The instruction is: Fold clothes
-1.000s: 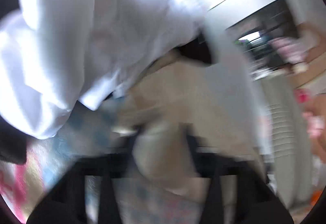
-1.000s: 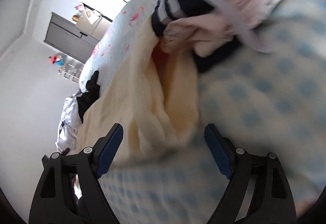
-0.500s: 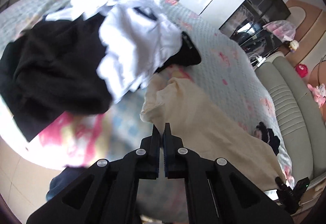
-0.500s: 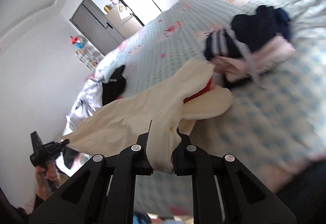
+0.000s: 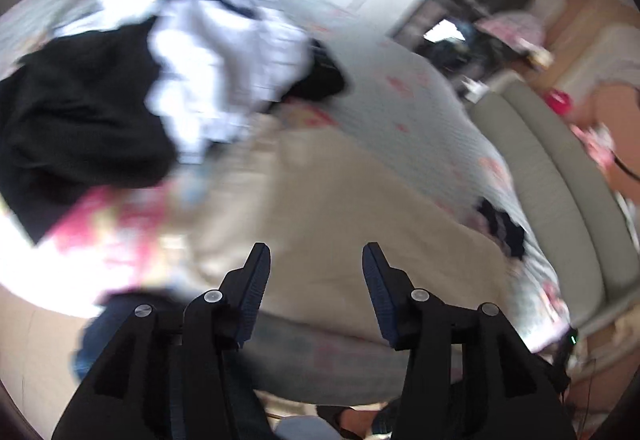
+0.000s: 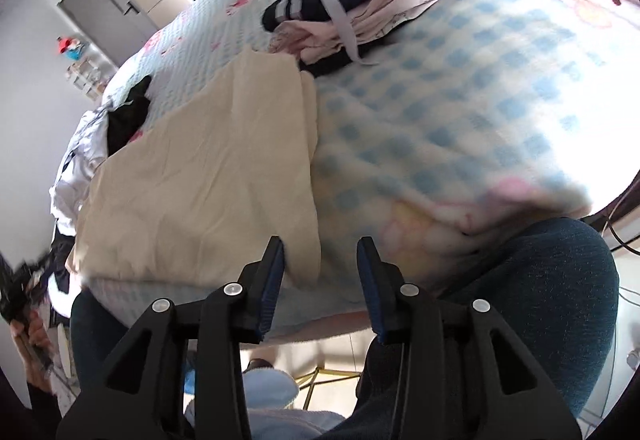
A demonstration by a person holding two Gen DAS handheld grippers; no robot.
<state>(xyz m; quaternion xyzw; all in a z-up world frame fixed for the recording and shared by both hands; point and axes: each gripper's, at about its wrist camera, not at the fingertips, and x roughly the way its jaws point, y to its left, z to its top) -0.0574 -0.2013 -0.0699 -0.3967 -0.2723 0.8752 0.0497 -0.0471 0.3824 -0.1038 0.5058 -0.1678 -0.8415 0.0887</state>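
A cream garment (image 6: 208,175) lies spread flat on the bed near its front edge; it also shows, blurred, in the left wrist view (image 5: 340,207). My right gripper (image 6: 320,260) is open and empty, just above the garment's near right corner. My left gripper (image 5: 316,268) is open and empty, above the garment's near edge at its other end.
A heap of black (image 5: 76,119) and white (image 5: 224,67) clothes lies on the bed left of the garment. A pile of navy, striped and pink clothes (image 6: 360,7) lies beyond it. The bedspread (image 6: 480,99) is blue-checked. A grey sofa (image 5: 560,199) stands behind. My legs (image 6: 540,300) are at the bed's edge.
Both grippers were shut on the cream garment half a second ago, holding it stretched. Now both have opened and let it go, and it lies flat on the bed.
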